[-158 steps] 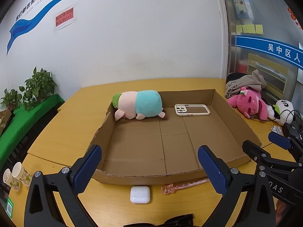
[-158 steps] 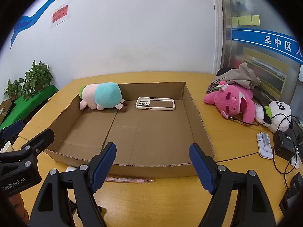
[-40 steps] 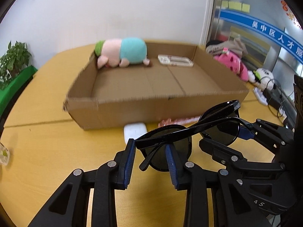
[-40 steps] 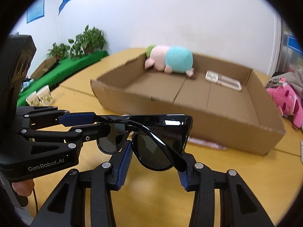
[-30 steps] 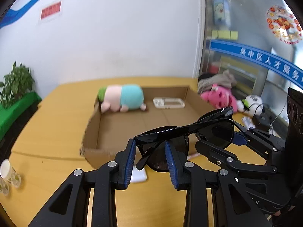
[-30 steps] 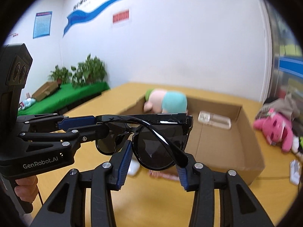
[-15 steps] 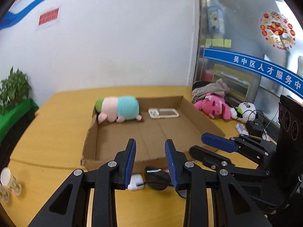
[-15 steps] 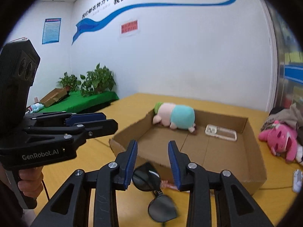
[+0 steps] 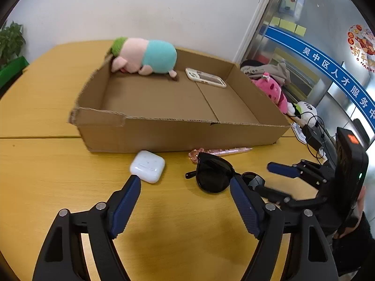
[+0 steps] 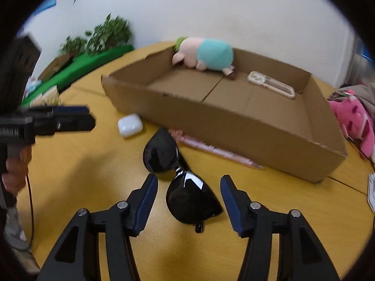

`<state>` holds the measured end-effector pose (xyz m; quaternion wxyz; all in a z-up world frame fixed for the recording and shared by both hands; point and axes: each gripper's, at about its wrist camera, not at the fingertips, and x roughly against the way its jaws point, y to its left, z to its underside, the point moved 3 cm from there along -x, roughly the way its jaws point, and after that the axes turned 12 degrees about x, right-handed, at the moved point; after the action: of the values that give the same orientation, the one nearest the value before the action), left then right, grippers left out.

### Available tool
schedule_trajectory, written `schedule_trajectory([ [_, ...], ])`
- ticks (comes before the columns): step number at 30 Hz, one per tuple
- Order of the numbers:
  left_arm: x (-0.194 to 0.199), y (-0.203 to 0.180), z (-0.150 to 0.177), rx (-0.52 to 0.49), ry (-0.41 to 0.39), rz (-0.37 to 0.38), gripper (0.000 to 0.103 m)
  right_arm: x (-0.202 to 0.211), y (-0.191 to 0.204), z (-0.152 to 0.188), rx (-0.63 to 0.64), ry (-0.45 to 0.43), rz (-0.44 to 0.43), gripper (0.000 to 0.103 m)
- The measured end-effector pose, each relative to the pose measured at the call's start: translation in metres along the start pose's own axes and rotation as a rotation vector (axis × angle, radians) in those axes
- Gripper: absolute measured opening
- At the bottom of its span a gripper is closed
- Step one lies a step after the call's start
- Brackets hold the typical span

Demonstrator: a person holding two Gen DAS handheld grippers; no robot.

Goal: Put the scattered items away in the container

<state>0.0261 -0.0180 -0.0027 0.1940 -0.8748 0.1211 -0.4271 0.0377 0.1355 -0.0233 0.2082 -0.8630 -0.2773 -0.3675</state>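
Both grippers, left (image 9: pixel 185 194) and right (image 10: pixel 188 193), are opening, gripping nothing, over sunglasses (image 10: pixel 178 173) lying on the table (image 9: pixel 46 175) near the box (image 9: pixel 178 133).

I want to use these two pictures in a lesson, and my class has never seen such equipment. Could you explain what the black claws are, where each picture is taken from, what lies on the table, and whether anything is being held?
There is no robot here: a person holds a hand-operated two-finger gripper in each hand, and each has a wide-angle camera looking along its fingers. One picture comes from the left gripper, the other from the right gripper.

On the wooden table stands a shallow cardboard box containing a plush toy and a phone case. In front of it lie a white earbud case, a pink pen and black sunglasses.

Nothing is held. Both grippers' jaws are opening; the sunglasses lie on the table, one lens between the right gripper's fingers, untouched.
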Motion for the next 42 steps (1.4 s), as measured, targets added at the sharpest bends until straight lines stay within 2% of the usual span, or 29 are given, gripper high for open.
schedule_trajectory([
  [3,-0.017,-0.004,-0.002,0.006,0.050,0.043,0.083,-0.018,-0.002,0.004,0.033,0.044,0.023,0.055],
  [6,-0.030,-0.009,0.000,0.015,0.085,0.062,0.083,-0.027,-0.011,0.008,0.001,0.062,-0.017,0.054],
  [8,-0.036,-0.011,0.001,0.020,0.105,0.065,0.083,-0.025,-0.012,0.009,-0.008,0.064,-0.034,0.046],
  [10,-0.043,-0.014,0.004,0.028,0.129,0.080,0.083,-0.021,-0.009,0.011,-0.007,0.063,-0.066,0.032],
  [13,-0.056,-0.021,0.008,0.040,0.169,0.107,0.083,-0.014,0.001,0.014,-0.020,0.058,-0.104,0.021],
  [16,-0.069,-0.028,0.011,0.046,0.207,0.118,0.083,-0.008,0.010,0.017,-0.032,0.049,-0.129,0.014],
  [21,-0.084,-0.029,0.016,0.087,0.262,0.138,0.080,0.002,0.016,0.023,-0.073,0.024,-0.162,0.011],
  [25,-0.086,-0.034,0.019,0.093,0.289,0.118,0.066,0.005,0.014,0.026,-0.087,0.020,-0.161,0.010],
  [27,-0.087,-0.033,0.020,0.124,0.318,0.132,0.059,0.006,0.014,0.027,-0.084,0.020,-0.159,0.010],
  [28,-0.088,-0.032,0.021,0.152,0.345,0.154,0.046,0.006,0.016,0.027,-0.080,0.019,-0.162,0.010],
  [29,-0.088,-0.032,0.023,0.174,0.364,0.168,0.040,0.006,0.018,0.028,-0.075,0.018,-0.164,0.010],
  [36,-0.082,-0.040,0.024,0.155,0.346,0.085,0.038,0.008,0.021,0.028,-0.058,0.006,-0.163,0.009],
  [42,-0.056,-0.059,0.010,0.079,0.247,0.039,0.030,0.020,0.017,0.021,-0.046,-0.036,-0.137,0.006],
])
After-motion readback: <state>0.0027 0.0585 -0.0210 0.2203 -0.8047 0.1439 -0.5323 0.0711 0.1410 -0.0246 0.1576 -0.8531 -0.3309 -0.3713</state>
